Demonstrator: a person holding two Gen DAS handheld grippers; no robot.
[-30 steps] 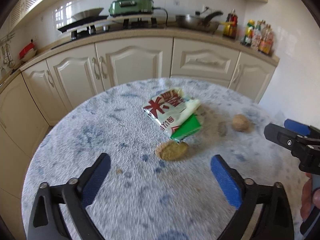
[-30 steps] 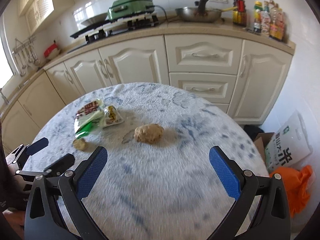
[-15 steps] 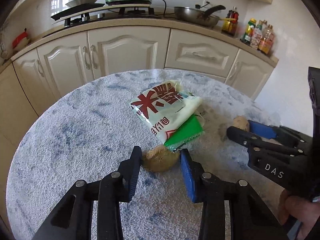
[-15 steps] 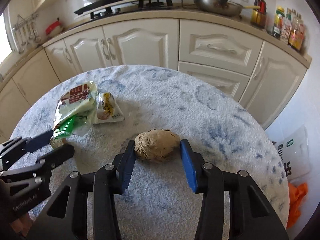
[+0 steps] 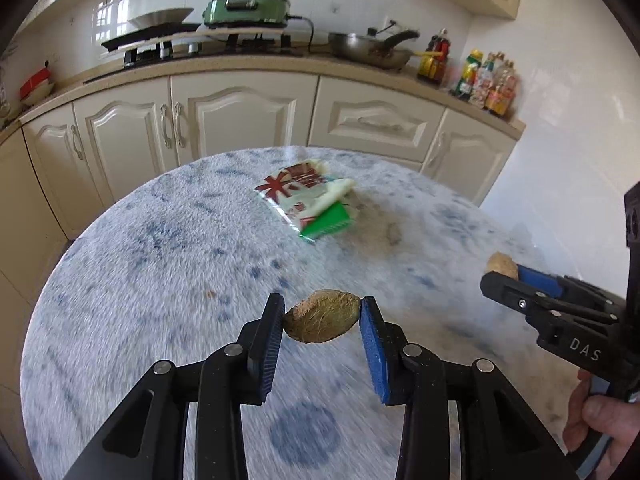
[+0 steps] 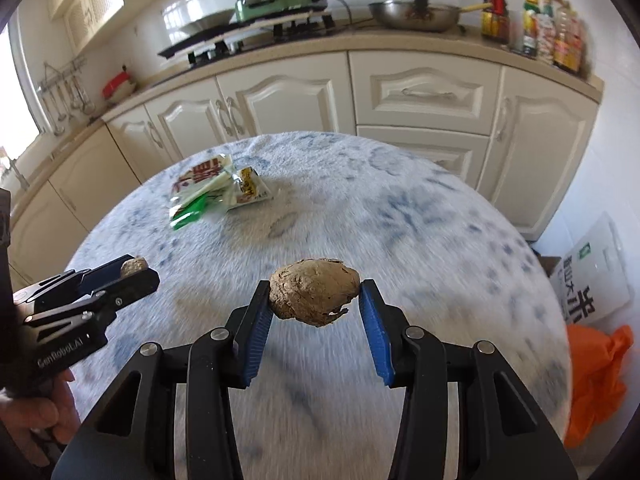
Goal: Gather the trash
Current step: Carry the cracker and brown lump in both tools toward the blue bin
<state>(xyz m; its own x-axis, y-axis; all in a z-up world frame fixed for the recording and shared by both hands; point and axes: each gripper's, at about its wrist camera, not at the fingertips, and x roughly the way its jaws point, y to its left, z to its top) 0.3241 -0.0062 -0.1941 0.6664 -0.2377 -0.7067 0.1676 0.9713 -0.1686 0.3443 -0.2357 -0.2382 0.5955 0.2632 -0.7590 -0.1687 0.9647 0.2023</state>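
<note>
The smaller brown lump point(image 5: 322, 316) sits pinched between the blue pads of the left gripper point(image 5: 322, 320), and the larger brown lump point(image 6: 314, 292) is clamped the same way in the right gripper point(image 6: 316, 300); both pieces look raised a little off the tablecloth point(image 5: 160, 264), though the blur makes the gap hard to judge. So two bits of trash appear to be in hand, neither yet dropped anywhere. Taking the snack wrappers point(image 5: 308, 198) as the landmark, the left lump is on the near side of them and the right lump is nearer and off to their right, with bare cloth between. The wrappers themselves, a red-and-white packet over a green one with a small yellow-printed packet point(image 6: 250, 188) touching them, lie untouched toward the far half of the round table and are probably what is left to gather. No bin shows on the table; beyond the table edge to the right of the wrappers, on the floor, there is an orange bag point(image 6: 596, 376) beside a white sack point(image 6: 592, 280), perhaps the drop spot. The cloth around the wrappers is open on every side, the cabinets point(image 5: 240, 120) stand well behind them, and the two grippers are apart, so a swing toward the right-hand rim looks unobstructed
</note>
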